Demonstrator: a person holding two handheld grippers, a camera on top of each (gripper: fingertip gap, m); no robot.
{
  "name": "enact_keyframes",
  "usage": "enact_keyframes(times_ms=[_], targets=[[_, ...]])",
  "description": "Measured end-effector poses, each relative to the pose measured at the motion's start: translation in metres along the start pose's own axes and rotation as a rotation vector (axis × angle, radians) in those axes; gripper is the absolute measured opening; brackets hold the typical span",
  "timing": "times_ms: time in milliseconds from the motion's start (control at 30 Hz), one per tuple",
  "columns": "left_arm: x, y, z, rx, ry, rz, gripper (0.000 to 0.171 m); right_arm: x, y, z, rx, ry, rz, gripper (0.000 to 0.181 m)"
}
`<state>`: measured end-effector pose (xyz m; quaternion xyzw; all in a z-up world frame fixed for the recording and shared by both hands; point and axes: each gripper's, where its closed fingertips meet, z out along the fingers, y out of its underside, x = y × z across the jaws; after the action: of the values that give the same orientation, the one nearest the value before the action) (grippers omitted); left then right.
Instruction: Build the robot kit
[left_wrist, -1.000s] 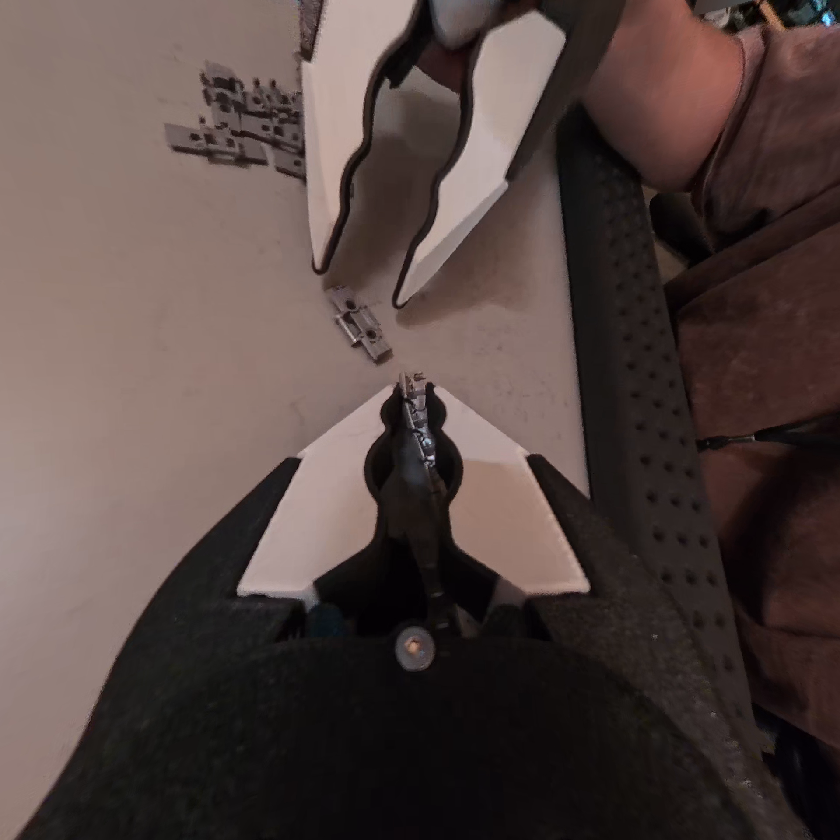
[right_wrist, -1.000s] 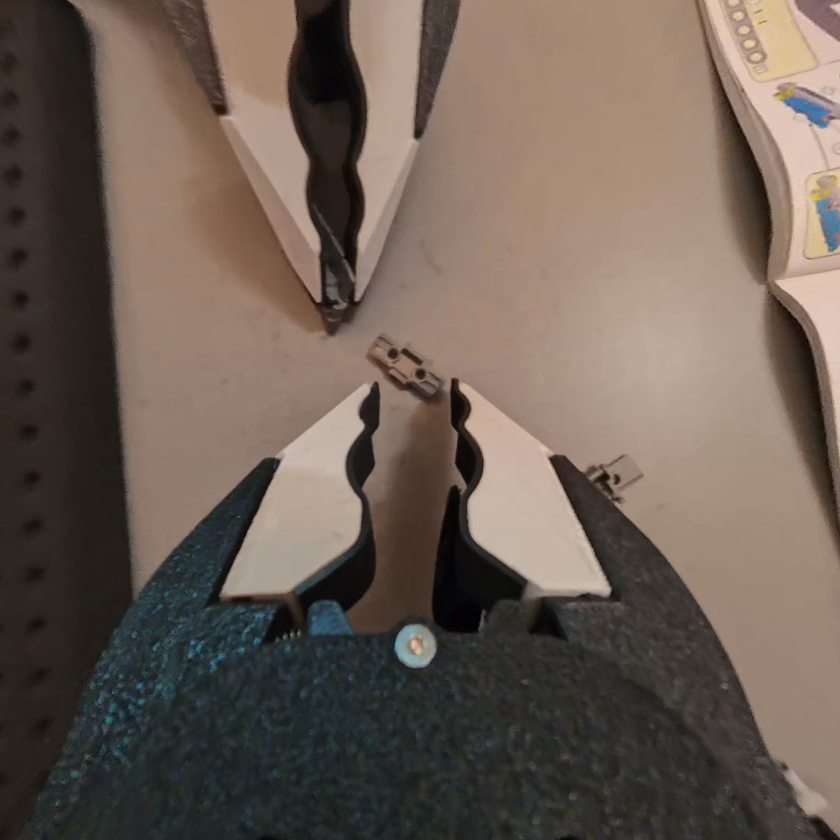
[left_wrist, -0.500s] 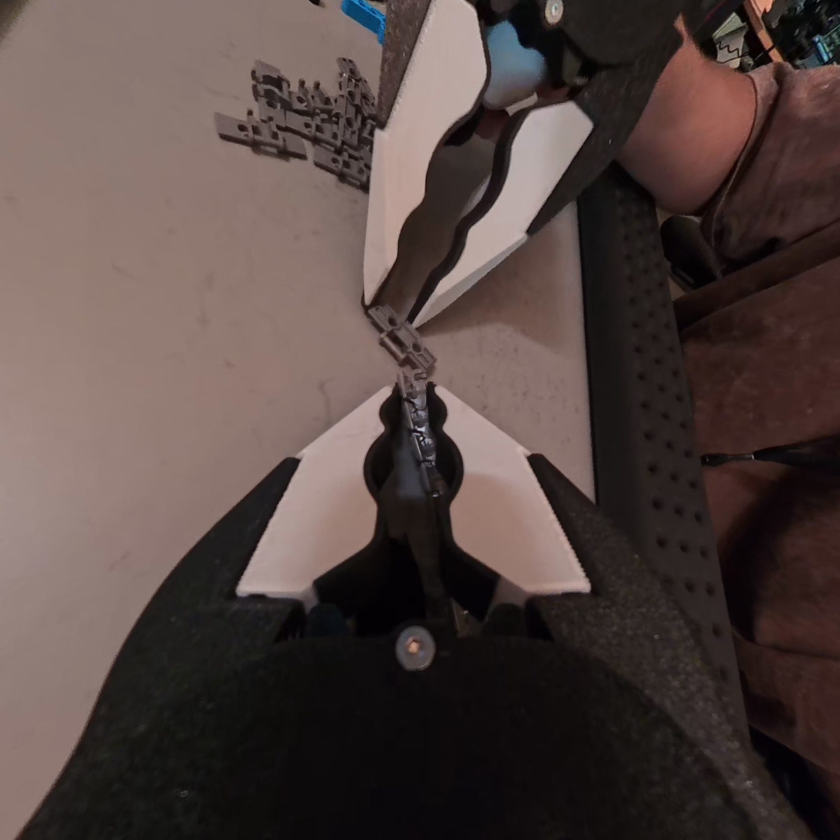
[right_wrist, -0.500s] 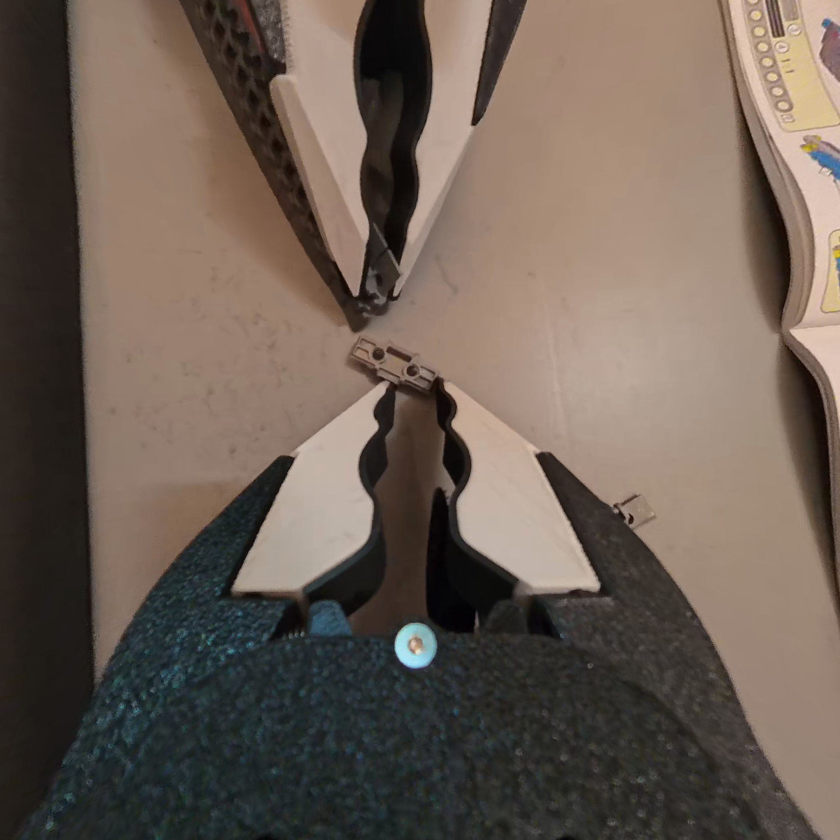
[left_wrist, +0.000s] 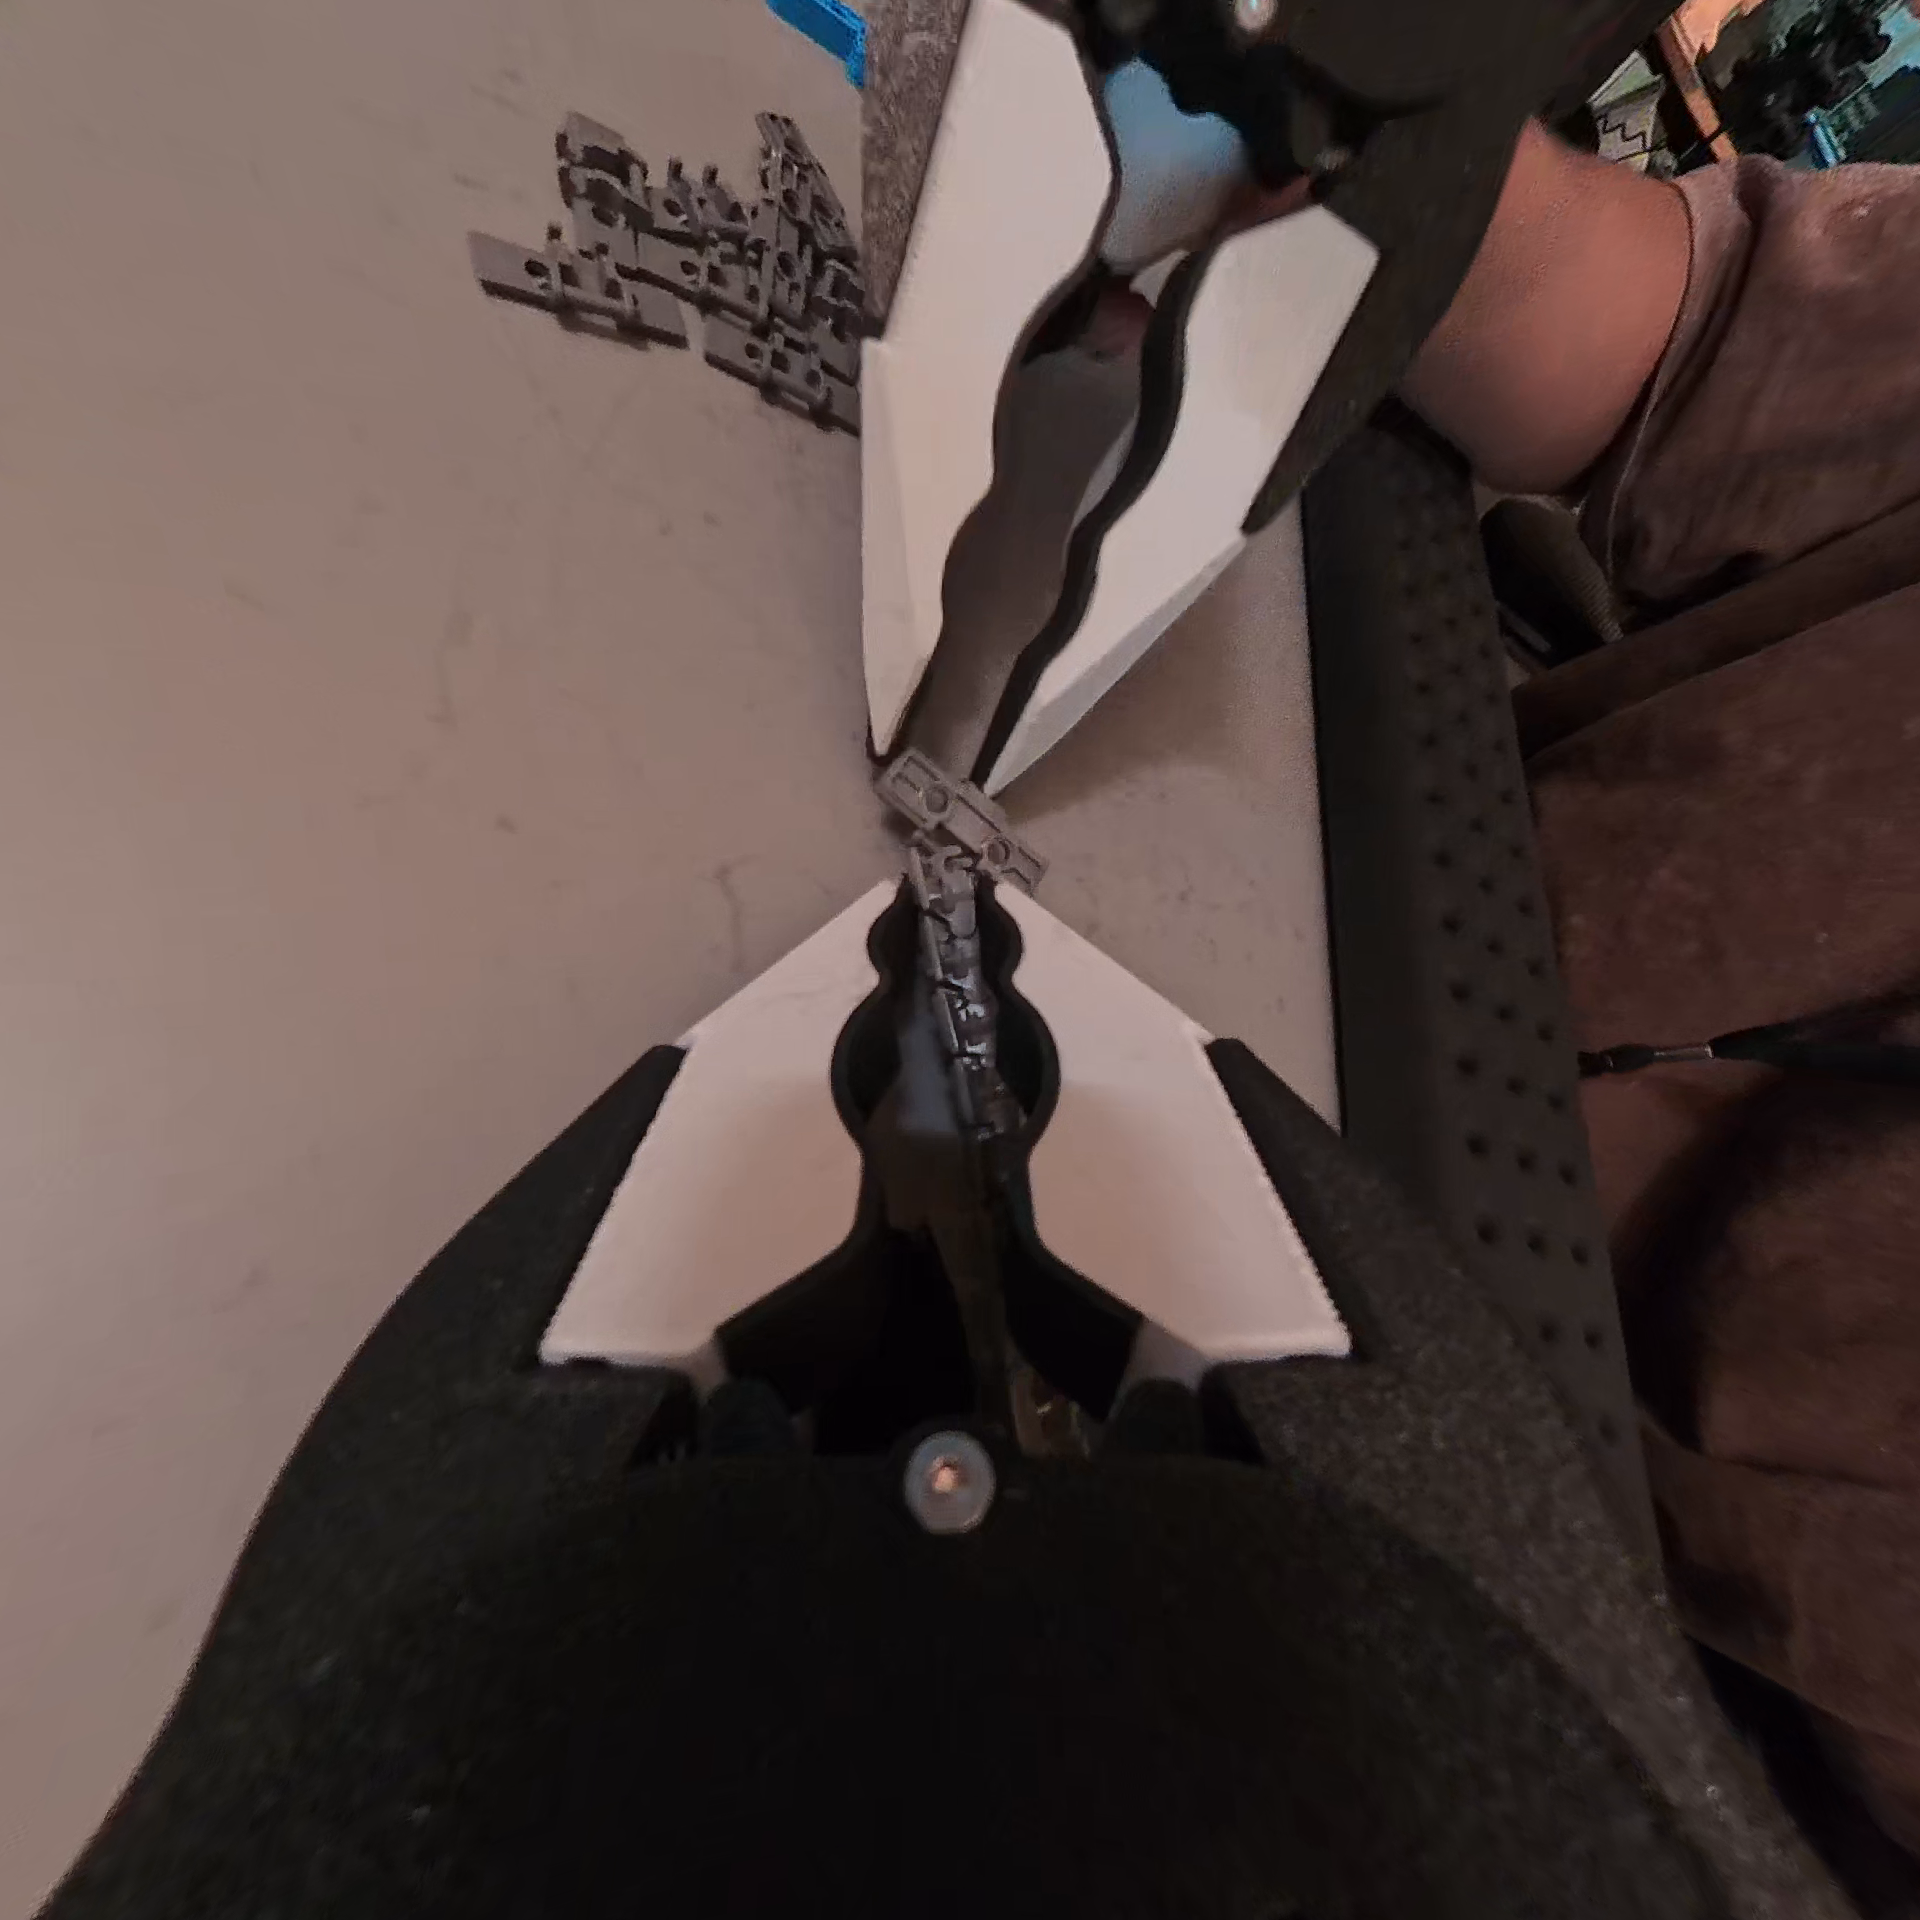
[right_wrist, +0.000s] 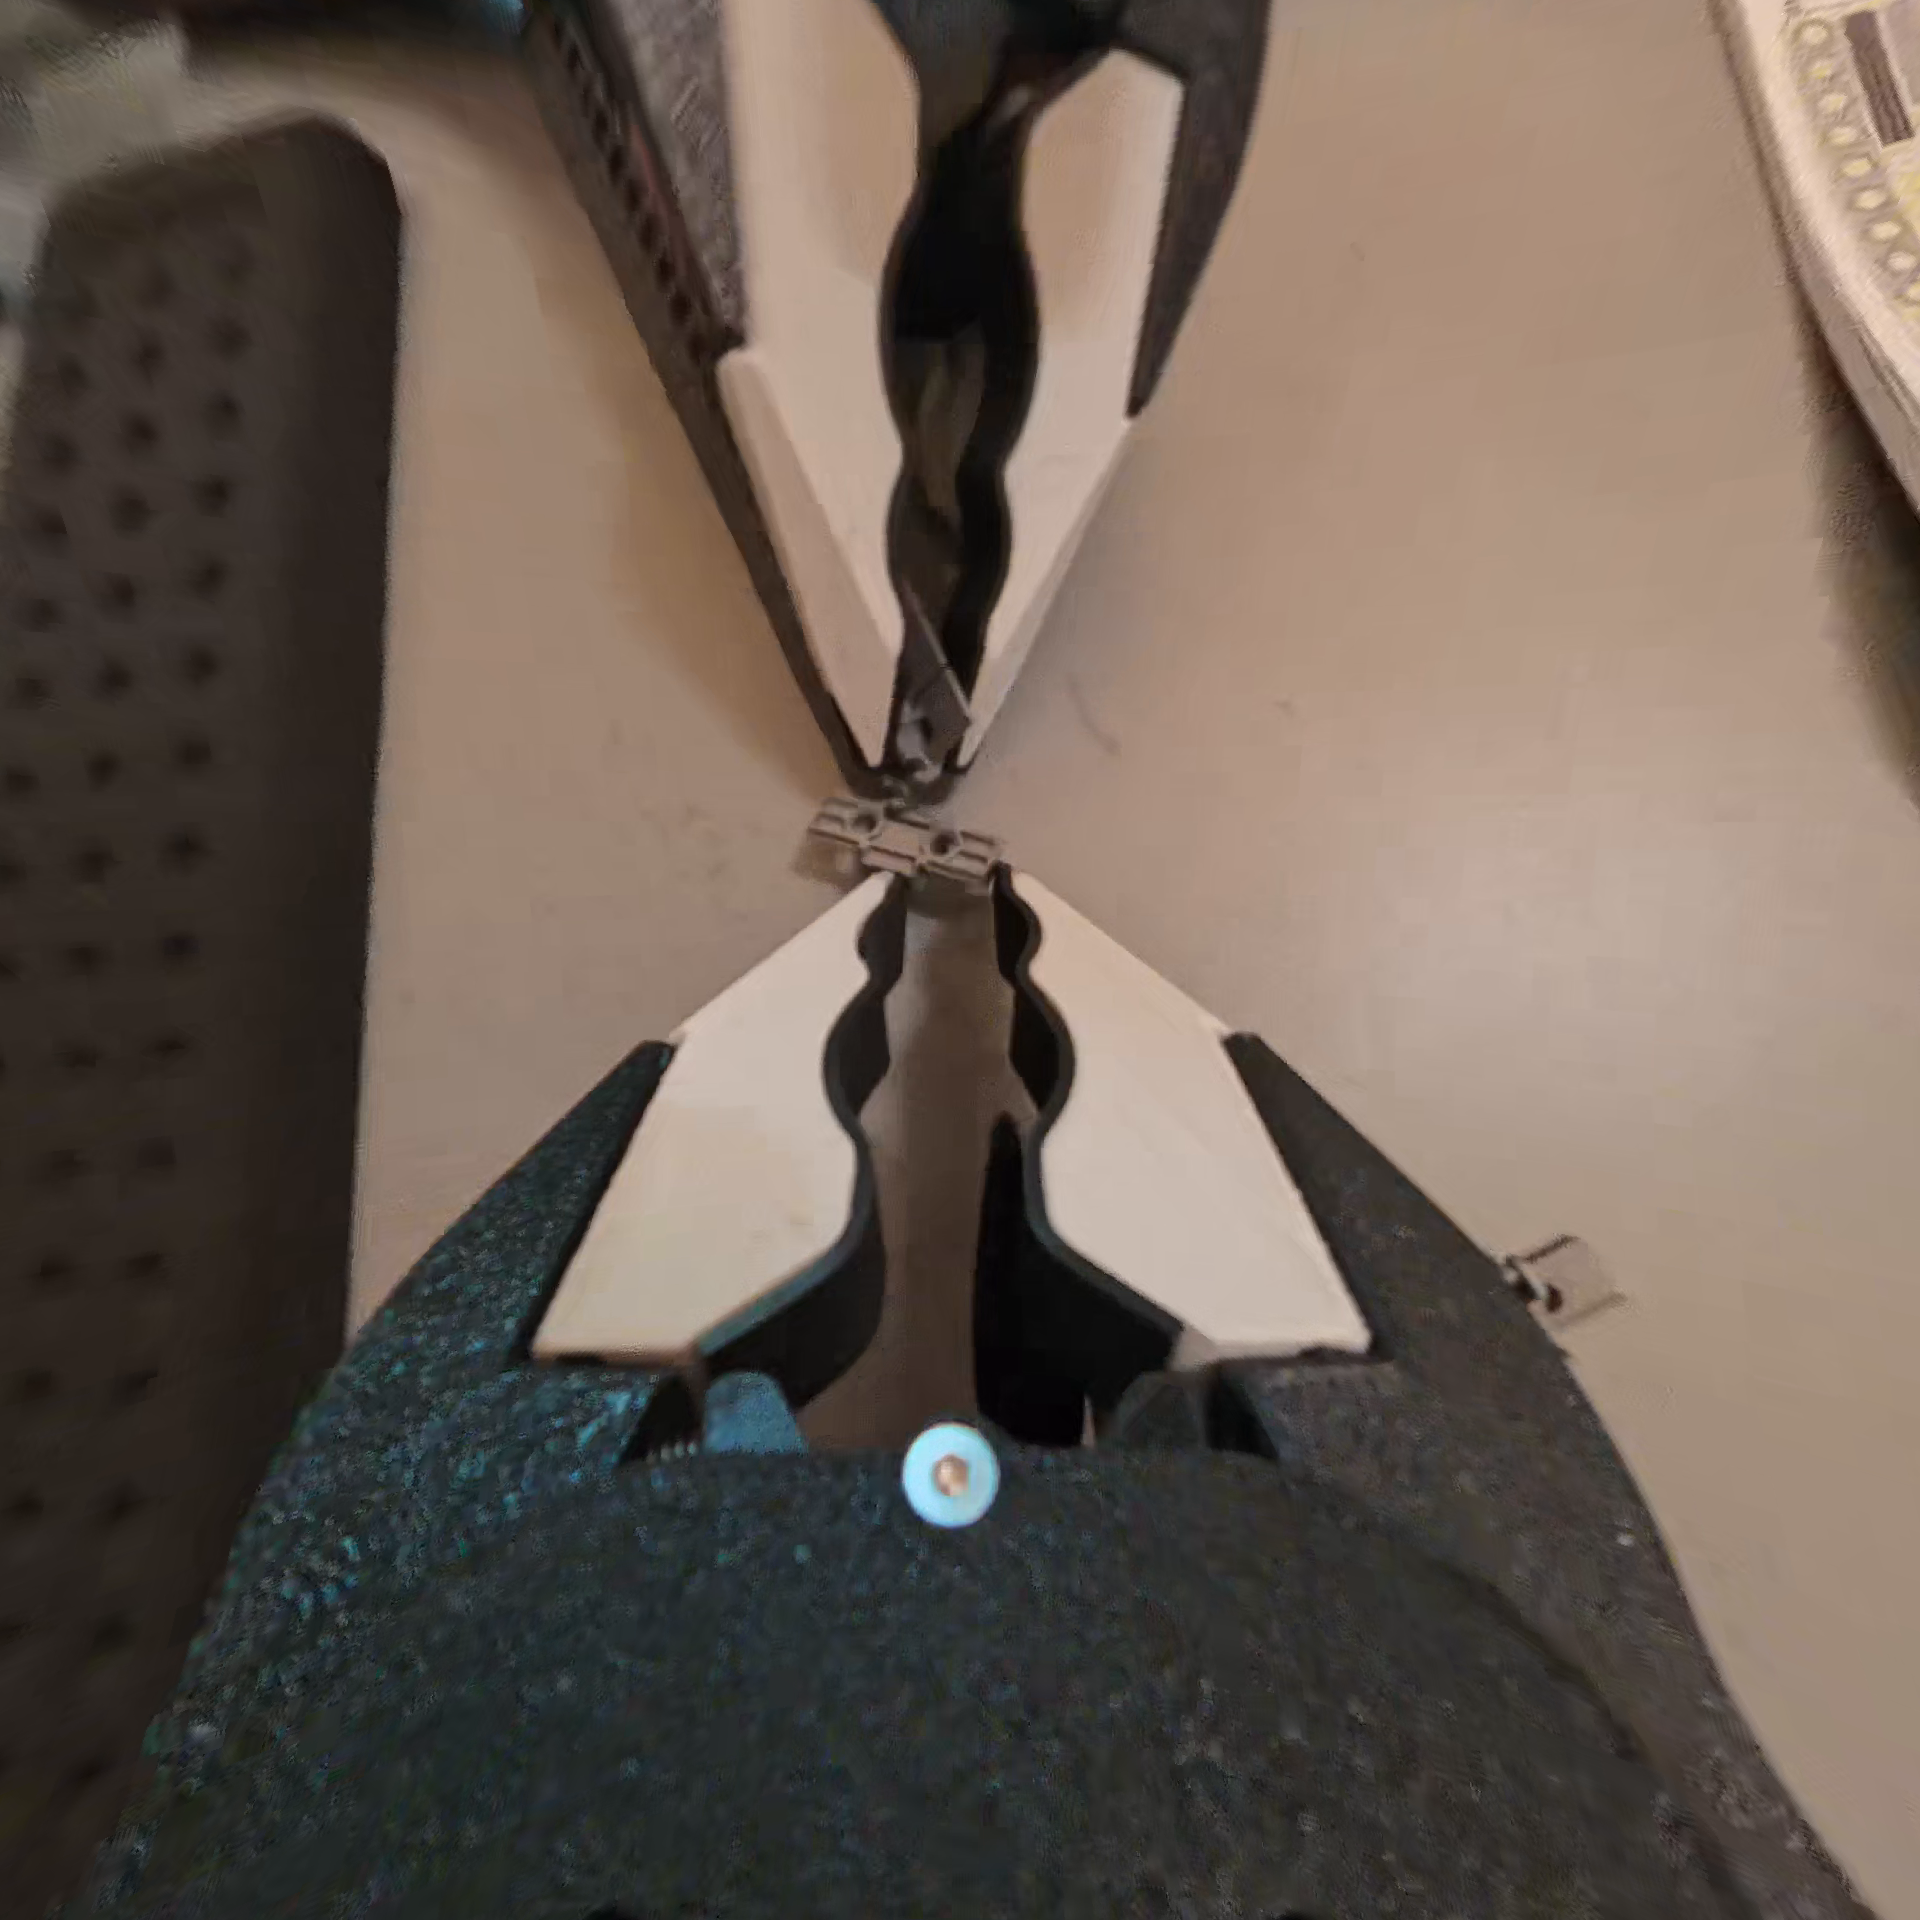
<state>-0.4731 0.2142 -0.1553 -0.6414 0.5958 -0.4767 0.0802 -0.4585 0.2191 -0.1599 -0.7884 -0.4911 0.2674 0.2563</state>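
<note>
Since a second ago the right tool (right_wrist: 943, 894) has come forward and narrowed, and the loose grey link piece (right_wrist: 902, 844) that then lay a little ahead of its tips now sits right at them, crosswise, also touching the tip of the left tool (left_wrist: 940, 896). That left tool is clamped tight on a grey chain of links (left_wrist: 961, 997), which runs back between its fingers and pokes out just past the tips; in the left wrist view the loose link piece (left_wrist: 961, 821) meets this chain's front end. The right tool (left_wrist: 935, 743) is partly open, a narrow gap between its fingers, with the link piece at the mouth; whether it grips the piece I cannot tell. Measured from the link piece on the pale worktop (left_wrist: 312, 727): a heap of similar grey links (left_wrist: 707, 270) lies well beyond it in the left wrist view, with a blue piece (left_wrist: 821, 36) farther still; a dark perforated mat (right_wrist: 177, 727) runs along the worktop edge to its left in the right wrist view; a single small grey part (right_wrist: 1558, 1278) lies behind and to its right, beside the right tool's body; an open printed booklet (right_wrist: 1829, 187) lies far off to its upper right.
</note>
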Motion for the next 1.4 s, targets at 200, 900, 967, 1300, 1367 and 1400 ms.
enact_keyframes(times_ms=[200, 900, 967, 1300, 1367, 1400], targets=[[0.001, 0.001, 0.001, -0.007, 0.008, 0.002, 0.011, 0.020, 0.007, 0.001, -0.016, 0.108, 0.007, 0.000], [0.002, 0.002, 0.001, -0.012, 0.013, -0.001, 0.011, -0.014, 0.006, 0.008, -0.095, 0.183, -0.458, 0.017], [0.001, 0.002, 0.000, -0.014, 0.009, 0.005, 0.011, -0.013, 0.006, 0.007, -0.119, 0.138, -0.348, 0.016], [-0.011, -0.011, -0.008, -0.054, -0.382, 0.434, 0.010, -0.011, 0.002, -0.009, -0.184, 0.081, 0.000, 0.003], [-0.013, -0.011, -0.007, -0.077, -0.448, 0.493, 0.010, -0.015, 0.004, -0.012, -0.204, 0.056, 0.014, 0.002], [-0.015, -0.011, -0.007, -0.087, -0.472, 0.510, 0.010, -0.020, 0.005, -0.014, -0.211, 0.021, 0.026, 0.002]])
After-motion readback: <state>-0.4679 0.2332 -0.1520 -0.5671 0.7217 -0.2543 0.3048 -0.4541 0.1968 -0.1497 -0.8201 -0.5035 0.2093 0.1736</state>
